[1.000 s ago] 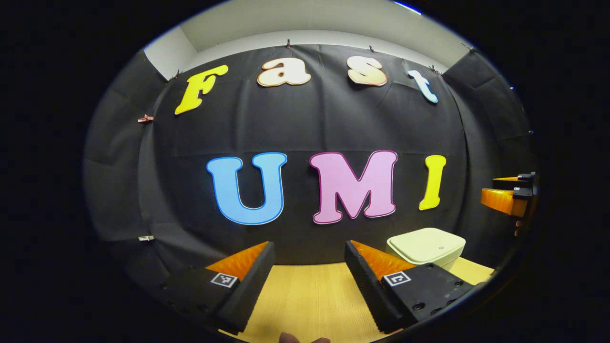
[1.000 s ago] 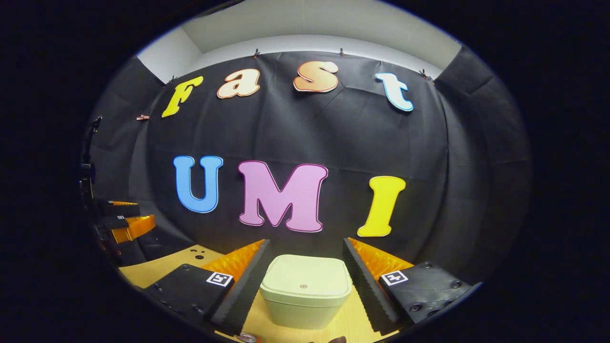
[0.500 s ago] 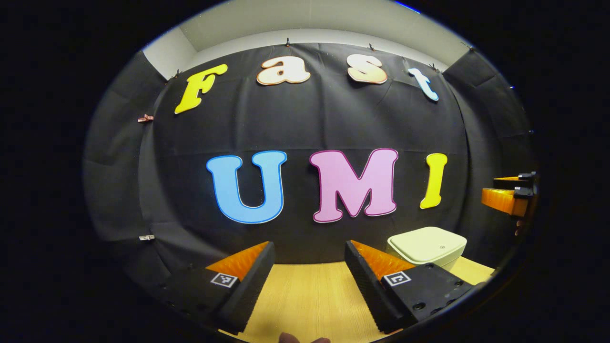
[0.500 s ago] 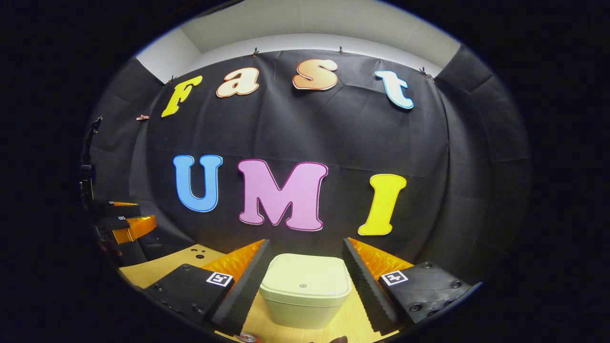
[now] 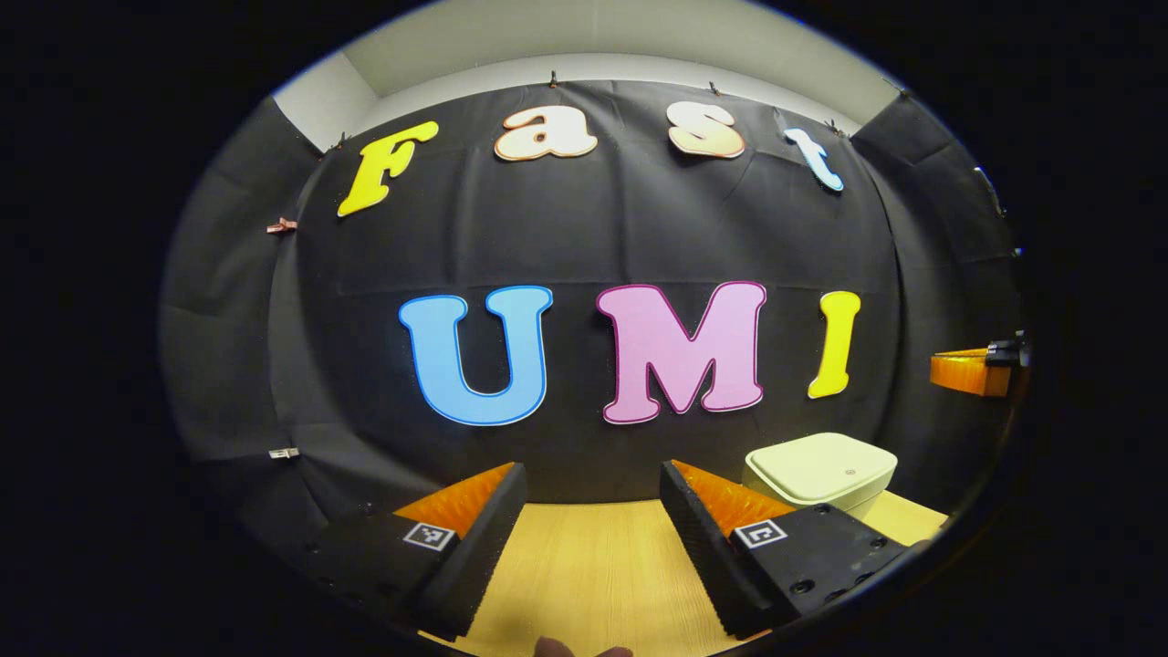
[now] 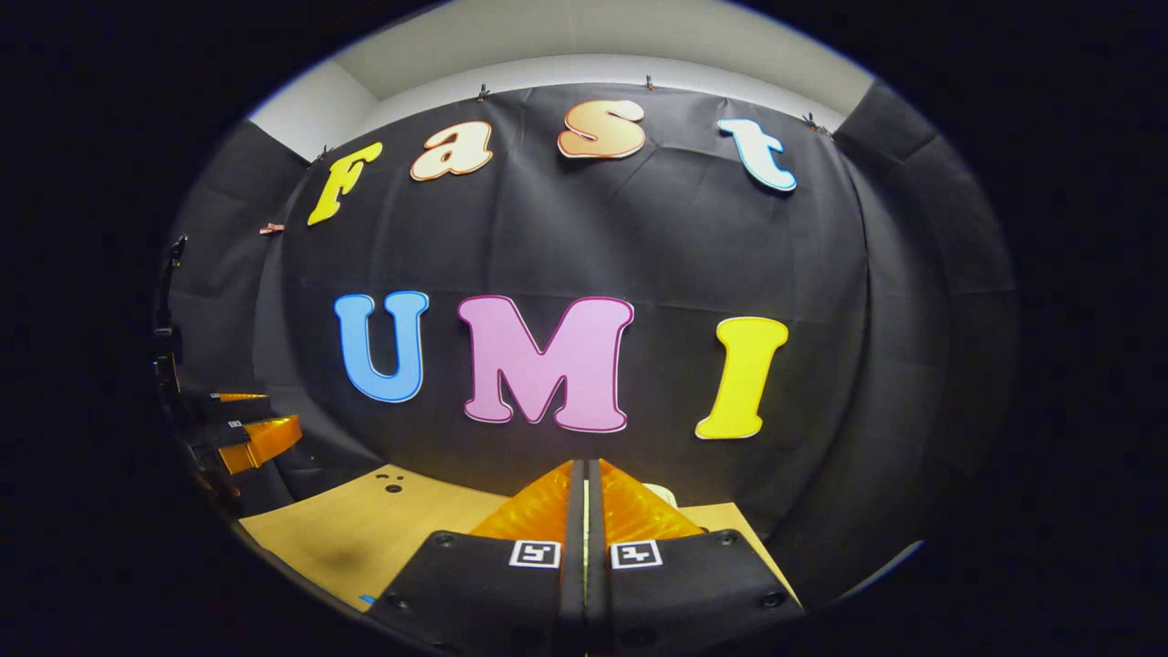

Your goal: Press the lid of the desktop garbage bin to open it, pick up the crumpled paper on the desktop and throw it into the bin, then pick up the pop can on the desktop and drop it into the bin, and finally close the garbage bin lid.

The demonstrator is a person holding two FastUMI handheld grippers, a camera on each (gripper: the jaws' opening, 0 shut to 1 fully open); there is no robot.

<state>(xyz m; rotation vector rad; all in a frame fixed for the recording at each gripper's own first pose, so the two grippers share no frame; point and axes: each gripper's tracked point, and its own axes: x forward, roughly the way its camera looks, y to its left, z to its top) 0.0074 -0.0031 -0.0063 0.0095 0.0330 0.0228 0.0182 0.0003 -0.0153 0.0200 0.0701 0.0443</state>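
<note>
- The left gripper (image 5: 593, 497) hung above the wooden desktop (image 5: 584, 575), its fingers spread wide apart with nothing between them.
- The garbage bin (image 5: 819, 470), pale and with its lid down flat, stood on the desktop ahead and to the right of that gripper, close to the black cloth wall.
- The right gripper (image 6: 586, 497) had its fingers pressed together, nothing caught between them; a sliver of the bin showed just past their tips.
- In the left gripper view, the right gripper appeared at the far right edge, higher than the bin.
- In the right gripper view, the left gripper appeared at the far left edge.
</note>
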